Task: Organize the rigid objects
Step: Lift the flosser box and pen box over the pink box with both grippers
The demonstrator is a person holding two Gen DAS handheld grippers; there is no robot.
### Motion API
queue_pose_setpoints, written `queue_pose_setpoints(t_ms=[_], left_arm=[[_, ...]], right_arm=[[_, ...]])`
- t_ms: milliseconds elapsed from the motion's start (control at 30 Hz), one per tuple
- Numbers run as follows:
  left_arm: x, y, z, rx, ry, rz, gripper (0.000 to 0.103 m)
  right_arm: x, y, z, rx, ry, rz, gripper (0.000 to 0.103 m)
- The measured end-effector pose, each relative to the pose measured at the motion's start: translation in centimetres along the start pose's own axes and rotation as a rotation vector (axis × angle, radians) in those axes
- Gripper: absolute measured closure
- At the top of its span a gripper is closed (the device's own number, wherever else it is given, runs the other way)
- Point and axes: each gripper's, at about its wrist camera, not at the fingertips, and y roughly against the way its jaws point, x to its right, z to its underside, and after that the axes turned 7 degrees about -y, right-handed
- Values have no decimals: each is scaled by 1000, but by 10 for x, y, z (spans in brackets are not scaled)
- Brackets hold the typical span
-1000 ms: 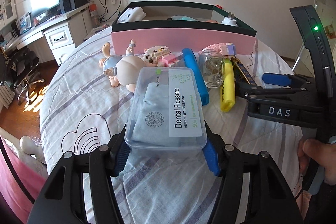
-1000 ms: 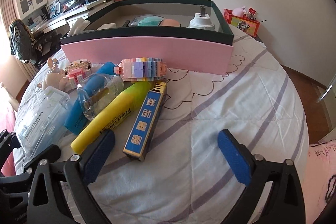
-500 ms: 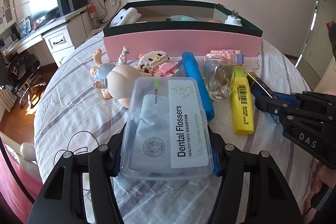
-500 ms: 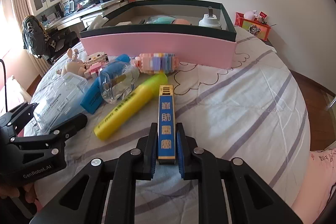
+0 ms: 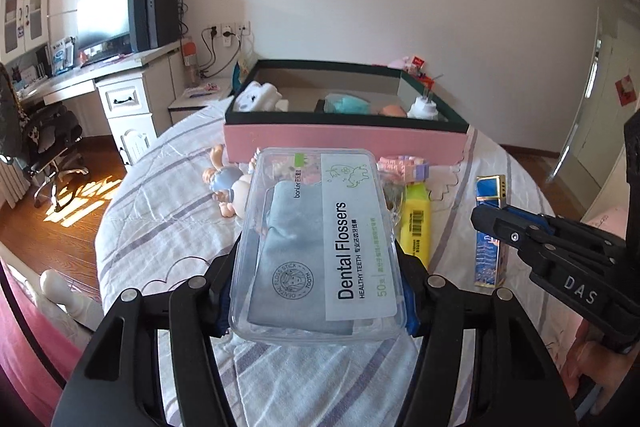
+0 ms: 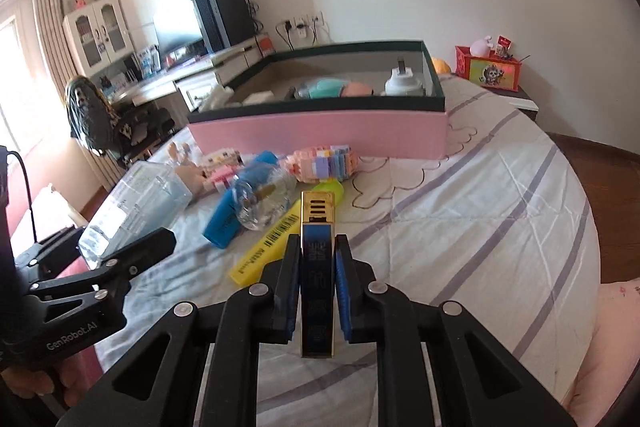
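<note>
The bed [image 6: 480,211], under a white cover with lilac stripes and outline drawings, carries everything. Ahead of the right gripper [image 6: 318,259], at the far side, sits a pink box with a dark green rim [image 6: 320,131]. In front of the box lie a pastel brick model [image 6: 320,165] and a small doll [image 5: 226,187]. Just left of that gripper's tips lie a yellow highlighter [image 6: 276,239], a clear round bottle [image 6: 260,195] and a blue tube [image 6: 236,211], packed side by side.

"Dental Flossers" on clear box [image 5: 316,247]; "DAS" on right gripper [image 5: 490,221].
</note>
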Motion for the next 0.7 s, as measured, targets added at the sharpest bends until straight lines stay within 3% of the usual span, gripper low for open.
queue_pose_setpoints(t_ms=[133,467,700], left_arm=[[8,41,-13,101,-23,-40,42],[15,121,-32,269,-45,-134,42],[18,157,-37,340,-59,-177,42]], right_arm=[[-26,35,-4,99,44,-45,87],[-80,109,-15,293,170,-32,87],[-101,137,-17,345,216,-29,87]])
